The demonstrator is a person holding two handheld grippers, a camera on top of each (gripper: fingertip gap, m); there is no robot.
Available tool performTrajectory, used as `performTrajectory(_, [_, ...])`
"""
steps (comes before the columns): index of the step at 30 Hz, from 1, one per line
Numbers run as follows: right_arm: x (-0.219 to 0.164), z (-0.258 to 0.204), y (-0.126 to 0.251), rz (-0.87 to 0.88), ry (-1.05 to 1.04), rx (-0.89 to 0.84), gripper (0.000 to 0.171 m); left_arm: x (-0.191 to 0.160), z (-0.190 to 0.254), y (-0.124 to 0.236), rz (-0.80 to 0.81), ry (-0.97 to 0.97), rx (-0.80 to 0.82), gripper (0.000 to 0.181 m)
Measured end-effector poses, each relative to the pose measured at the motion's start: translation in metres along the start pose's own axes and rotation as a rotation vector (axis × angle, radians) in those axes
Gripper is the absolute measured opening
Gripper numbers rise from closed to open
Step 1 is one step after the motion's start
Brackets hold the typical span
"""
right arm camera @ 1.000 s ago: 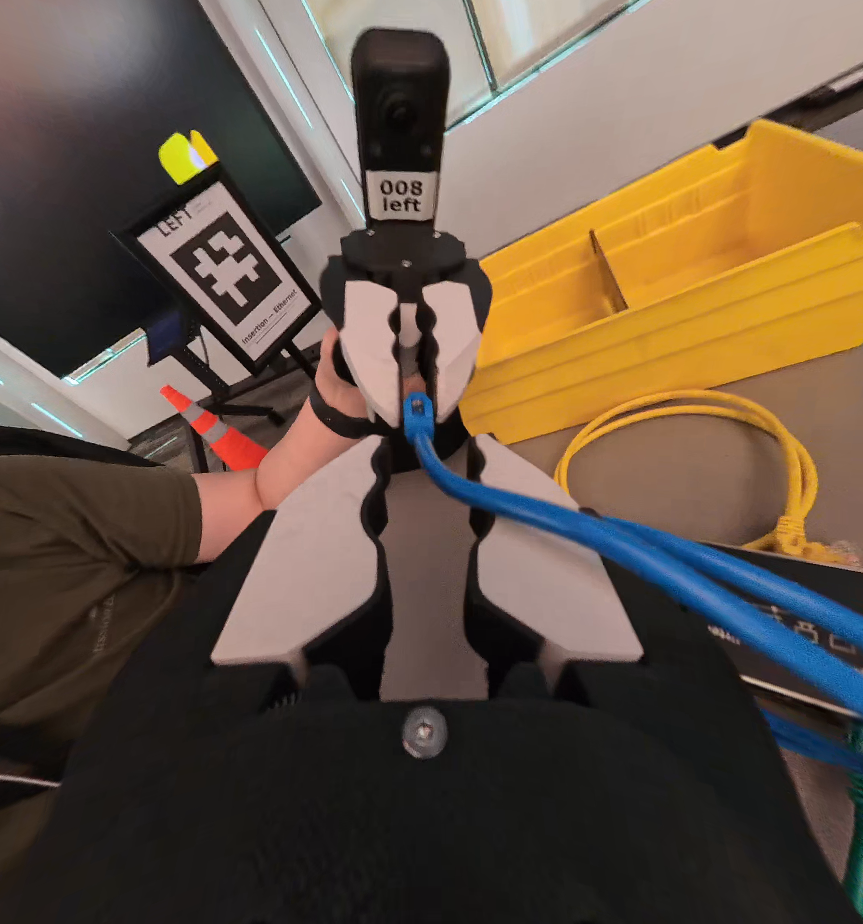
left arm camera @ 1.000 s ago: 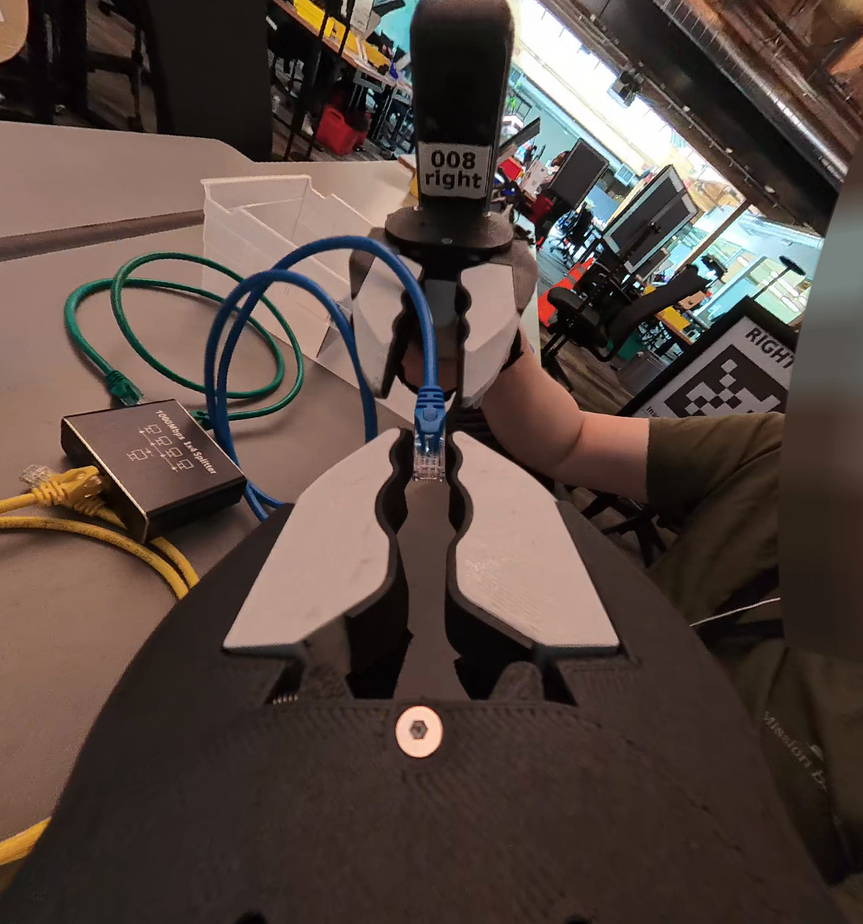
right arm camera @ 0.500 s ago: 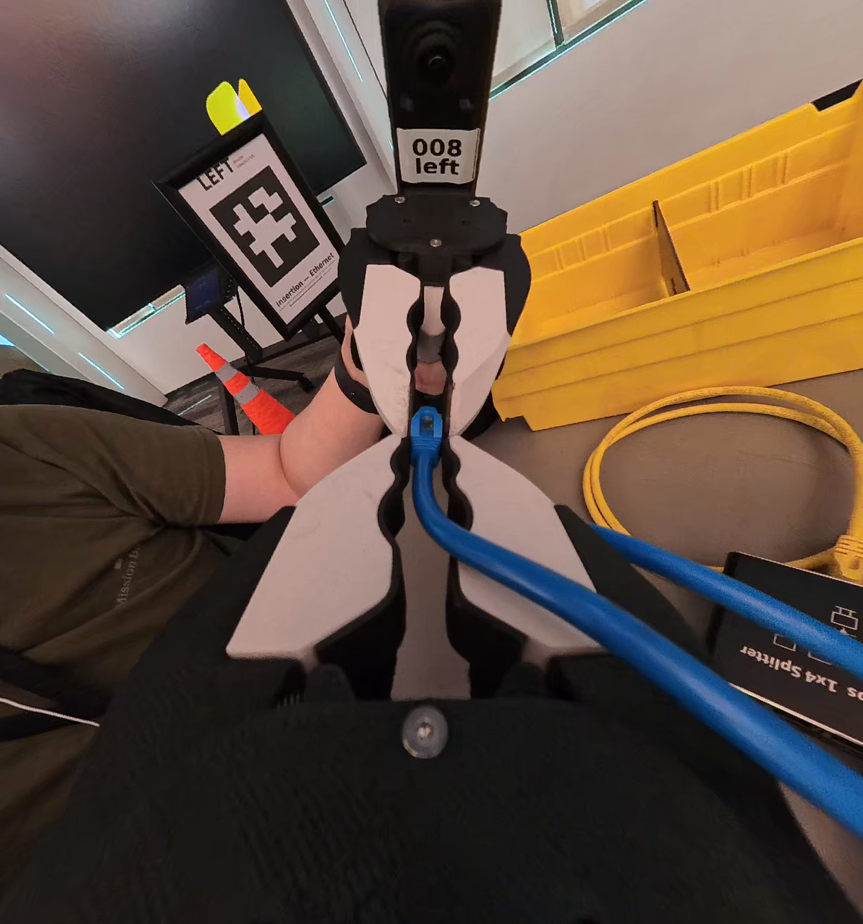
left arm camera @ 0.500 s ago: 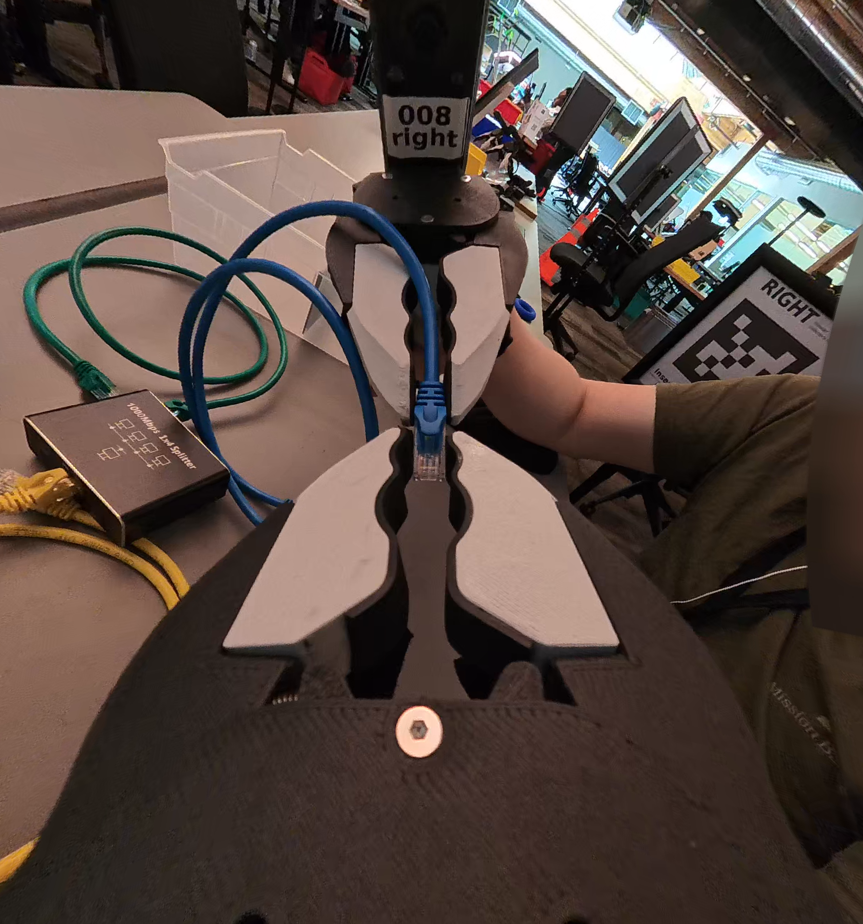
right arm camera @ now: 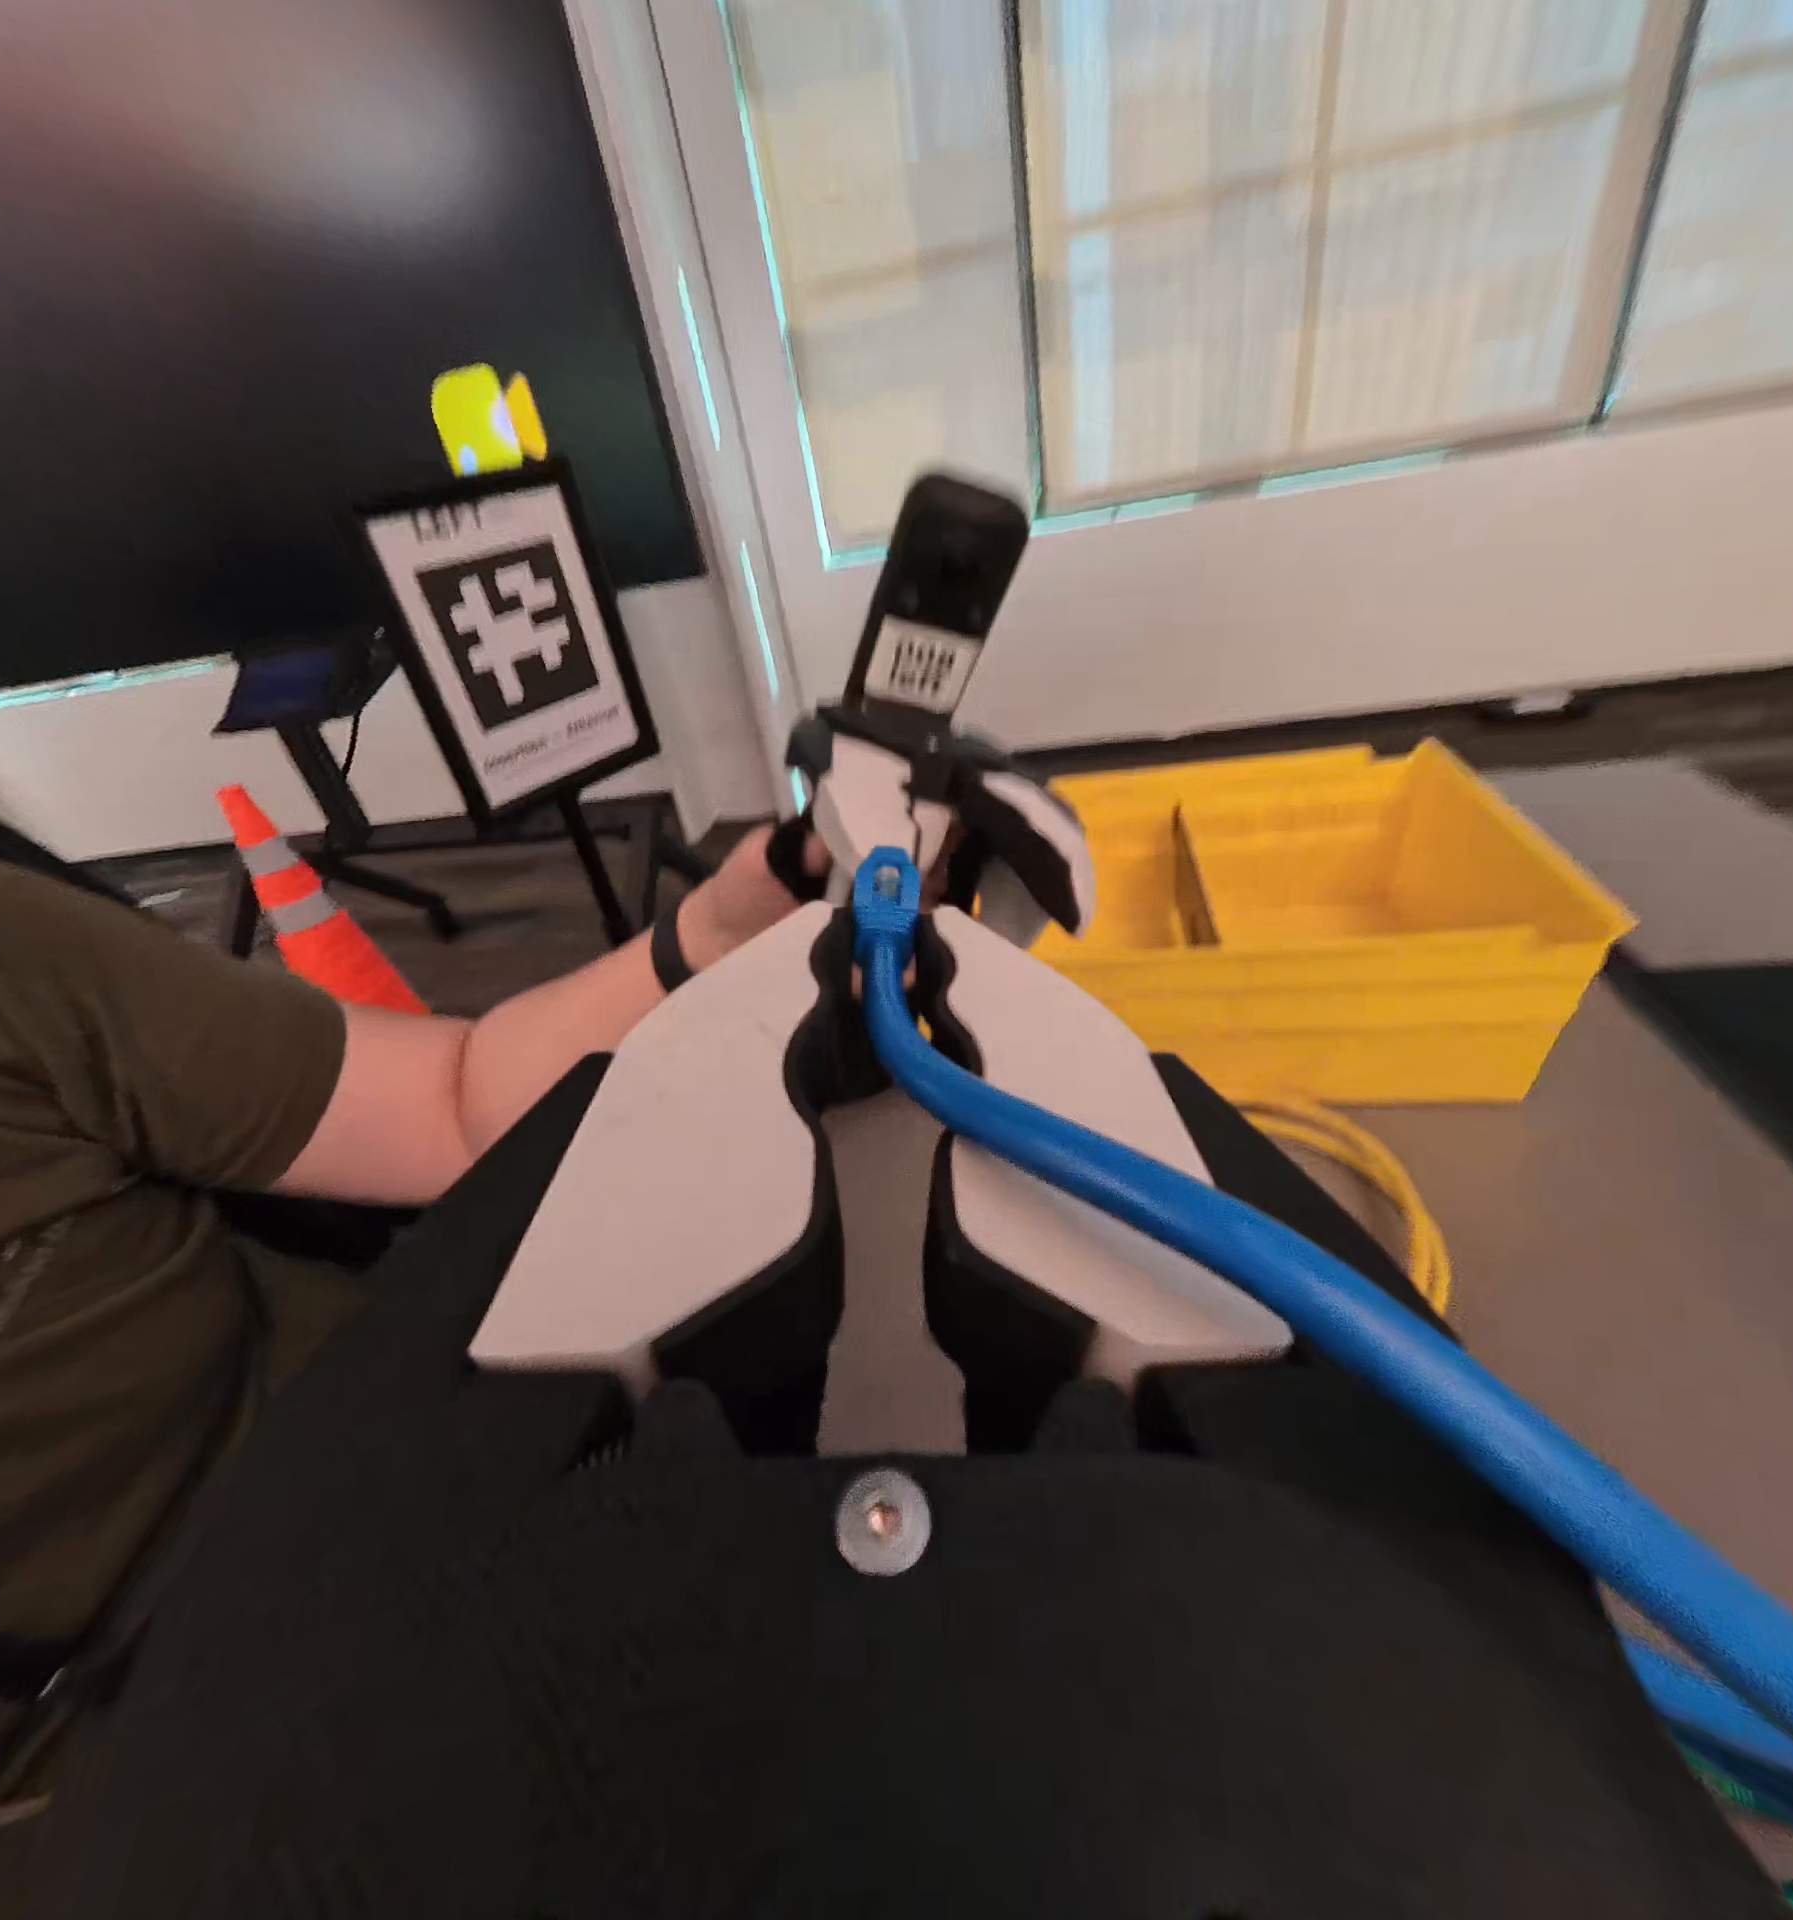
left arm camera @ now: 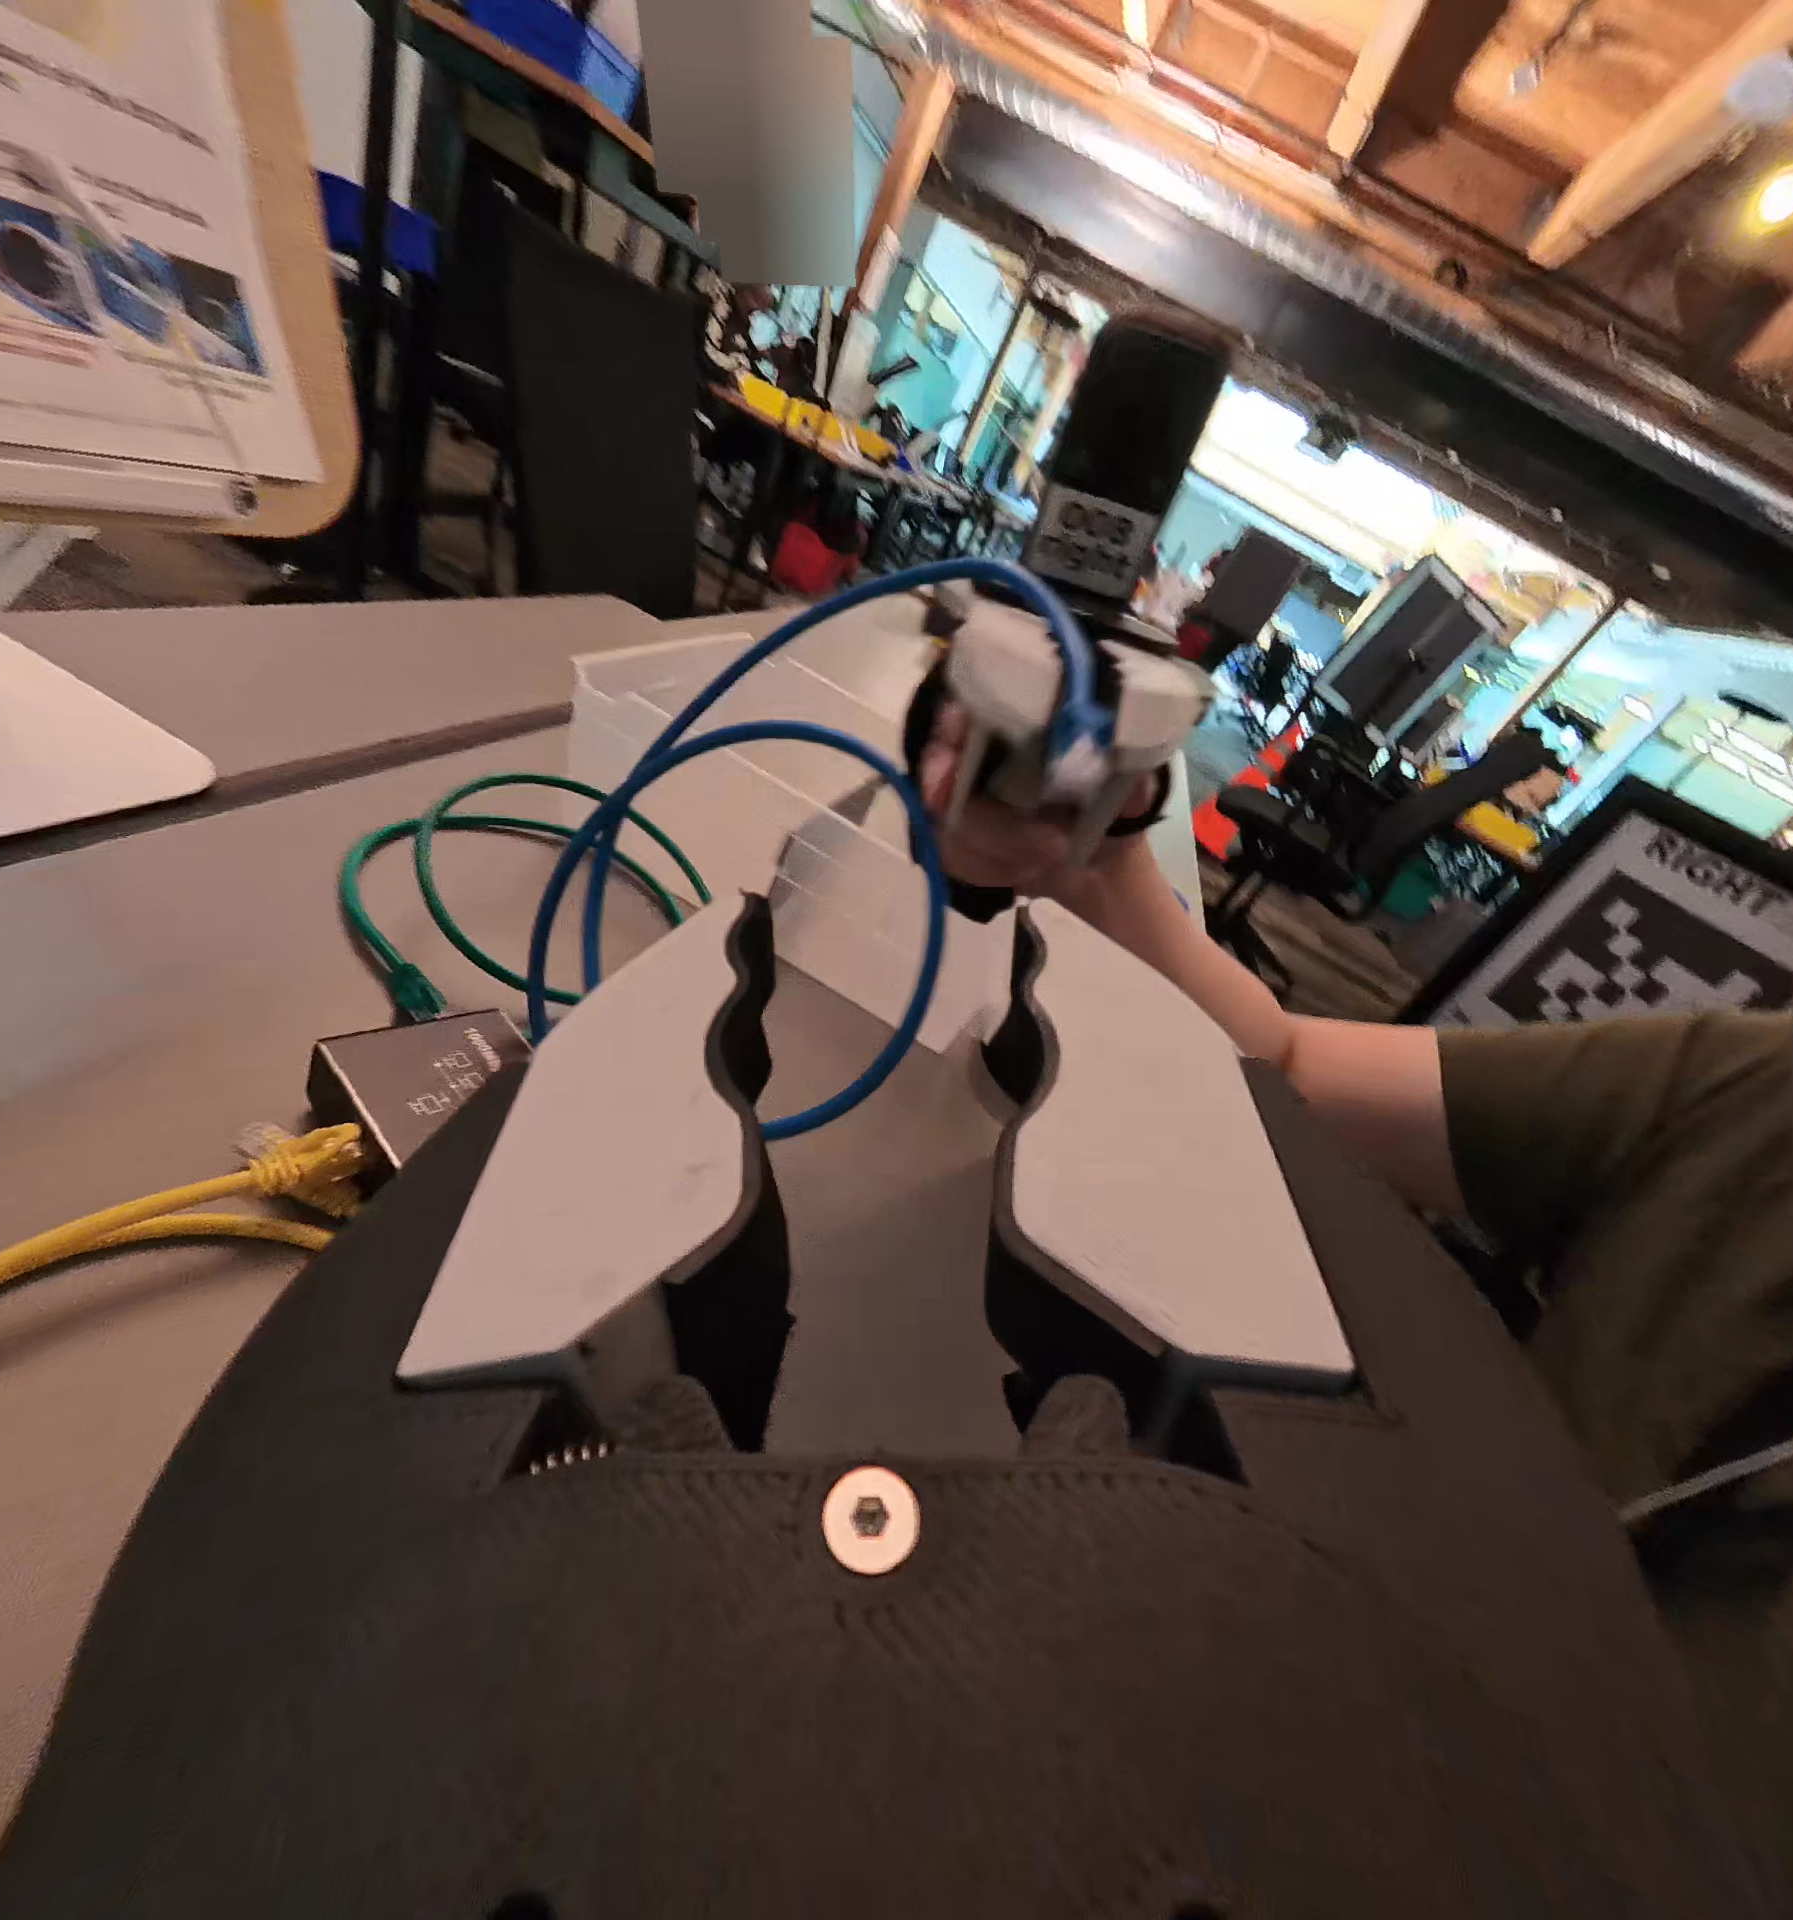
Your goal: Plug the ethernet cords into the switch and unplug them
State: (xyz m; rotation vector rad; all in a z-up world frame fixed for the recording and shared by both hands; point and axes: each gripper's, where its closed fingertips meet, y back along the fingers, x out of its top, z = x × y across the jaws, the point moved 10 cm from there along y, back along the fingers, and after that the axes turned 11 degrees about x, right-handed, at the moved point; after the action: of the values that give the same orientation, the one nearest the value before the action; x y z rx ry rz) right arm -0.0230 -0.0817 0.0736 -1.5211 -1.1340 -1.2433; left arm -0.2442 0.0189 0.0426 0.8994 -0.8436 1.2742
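We have the blue cord [right arm camera: 1131, 1164] pinched near its plug [right arm camera: 884, 896] in our right gripper [right arm camera: 887, 940]: its fingers [right arm camera: 684, 1132] are closed almost together on the boot just behind the connector, which juts out past the tips. Our left gripper [left arm camera: 881, 935] is spread wide and holds nothing; through its gap we see only the worktop [left arm camera: 144, 956] and a loop of the blue cord. The switch [left arm camera: 404, 1075], a small black box, lies on the worktop to the left, with the yellow cord [left arm camera: 144, 1216] ending right at its near face, though we cannot tell whether that plug is seated. The green cord [left arm camera: 435, 894] lies coiled behind it, its plug just beside the box.

We judge the blue cord light and springy: it keeps its curl and will tug the plug sideways as we aim. The plug itself is hard plastic with a thin latch tab that could snap. So we want our hold on the boot, close to the connector, square to the port. The switch looks light enough to slide under a push, so our free left gripper could well brace it.
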Motion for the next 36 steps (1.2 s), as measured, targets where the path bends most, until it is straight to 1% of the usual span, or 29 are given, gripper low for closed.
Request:
performTrajectory(3, [0.023, -0.015, 0.016, 0.169, 0.085, -0.043, 0.011, -0.002, -0.007, -0.002, 0.019, 0.027, 0.074, 0.046])
performTrajectory(6, [0.041, -0.029, 0.032, 0.300, 0.093, -0.057, 0.012, -0.011, -0.017, -0.010, -0.051, -0.009, 0.257, 0.049])
performTrajectory(8, [0.050, -0.039, 0.037, 0.372, 0.114, -0.031, 0.011, -0.019, -0.020, -0.021, -0.111, -0.067, 0.373, 0.052])
performTrajectory(9, [0.054, -0.043, 0.038, 0.401, 0.115, -0.019, 0.011, -0.025, -0.021, -0.029, -0.139, -0.093, 0.422, 0.057])
performTrajectory(12, [0.063, -0.057, 0.039, 0.478, 0.110, 0.001, 0.011, -0.046, -0.022, -0.058, -0.243, -0.153, 0.526, 0.079])
performTrajectory(15, [0.069, -0.068, 0.041, 0.541, 0.098, -0.027, 0.011, -0.071, -0.027, -0.084, -0.399, -0.255, 0.684, 0.102])
performTrajectory(17, [0.073, -0.075, 0.044, 0.572, 0.138, -0.073, 0.011, -0.086, -0.031, -0.097, -0.463, -0.306, 0.753, 0.110])
performTrajectory(20, [0.078, -0.090, 0.050, 0.638, 0.257, -0.177, 0.011, -0.103, -0.041, -0.112, -0.529, -0.303, 0.792, 0.116])
performTrajectory(21, [0.079, -0.097, 0.053, 0.679, 0.326, -0.232, 0.011, -0.106, -0.045, -0.116, -0.548, -0.303, 0.808, 0.117])
performTrajectory(23, [0.078, -0.109, 0.054, 0.708, 0.486, -0.348, 0.011, -0.111, -0.050, -0.123, -0.577, -0.299, 0.811, 0.113])
performTrajectory(25, [0.077, -0.119, 0.051, 0.705, 0.600, -0.424, 0.011, -0.111, -0.052, -0.127, -0.569, -0.300, 0.809, 0.100])
performTrajectory(26, [0.077, -0.122, 0.049, 0.706, 0.633, -0.439, 0.011, -0.108, -0.053, -0.127, -0.561, -0.309, 0.818, 0.085])
performTrajectory(27, [0.077, -0.124, 0.047, 0.713, 0.649, -0.449, 0.011, -0.107, -0.053, -0.126, -0.550, -0.311, 0.808, 0.078])
performTrajectory(28, [0.076, -0.125, 0.046, 0.717, 0.646, -0.459, 0.011, -0.107, -0.054, -0.125, -0.540, -0.304, 0.809, 0.075])
performTrajectory(32, [0.071, -0.127, 0.045, 0.769, 0.691, -0.500, 0.011, -0.109, -0.053, -0.127, -0.534, -0.319, 0.832, 0.076])
performTrajectory(33, [0.069, -0.128, 0.044, 0.775, 0.728, -0.521, 0.011, -0.109, -0.053, -0.128, -0.532, -0.325, 0.847, 0.080])
performTrajectory(34, [0.068, -0.130, 0.042, 0.779, 0.773, -0.536, 0.011, -0.109, -0.054, -0.130, -0.532, -0.319, 0.859, 0.089])
performTrajectory(35, [0.066, -0.131, 0.040, 0.771, 0.814, -0.549, 0.011, -0.108, -0.055, -0.132, -0.534, -0.309, 0.853, 0.088])
performTrajectory(36, [0.064, -0.132, 0.037, 0.756, 0.850, -0.567, 0.011, -0.107, -0.057, -0.133, -0.531, -0.306, 0.846, 0.084])
